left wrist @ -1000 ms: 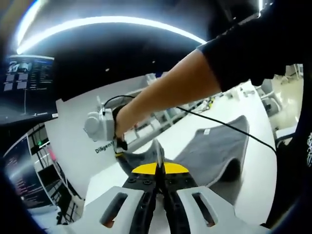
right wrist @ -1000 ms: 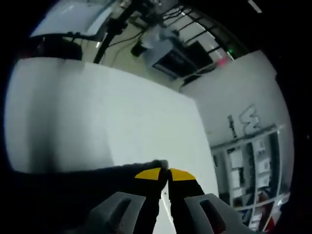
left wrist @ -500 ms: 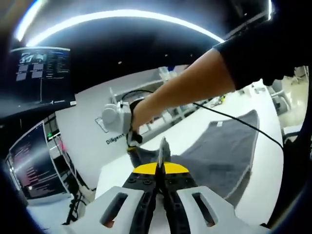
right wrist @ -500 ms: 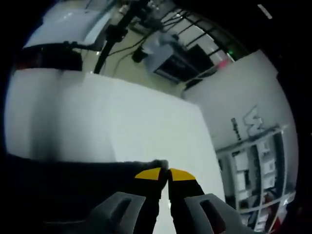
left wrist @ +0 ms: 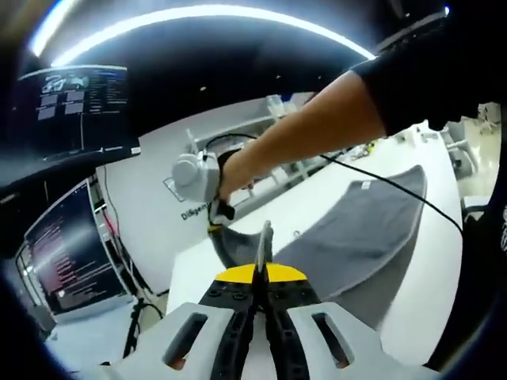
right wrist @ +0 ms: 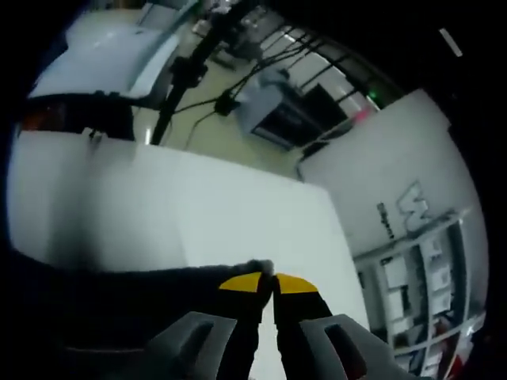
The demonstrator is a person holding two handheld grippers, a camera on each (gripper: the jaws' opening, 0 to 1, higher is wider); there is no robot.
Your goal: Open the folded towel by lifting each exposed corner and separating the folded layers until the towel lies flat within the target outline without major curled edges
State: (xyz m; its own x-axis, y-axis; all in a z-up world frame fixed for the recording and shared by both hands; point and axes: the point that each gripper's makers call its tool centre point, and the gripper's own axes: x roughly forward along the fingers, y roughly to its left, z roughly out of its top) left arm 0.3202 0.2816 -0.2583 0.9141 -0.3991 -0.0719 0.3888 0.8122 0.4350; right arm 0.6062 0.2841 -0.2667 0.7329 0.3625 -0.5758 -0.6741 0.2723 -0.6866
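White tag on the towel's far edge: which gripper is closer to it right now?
Hard to call; perhaps right. The right gripper pinches a towel corner beyond the left gripper, which grips another edge. Both are well short of the white tag.

Grey towel [left wrist: 348, 237], spread across white table, near edge lifted

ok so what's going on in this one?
A person is spreading a grey towel over a white table with two handheld grippers. The left gripper is shut on a towel edge. The right gripper, seen in the left gripper view at the end of the person's bare arm, pinches another corner further along and holds it up off the table. The far part of the towel lies fairly flat; the near edge is raised.
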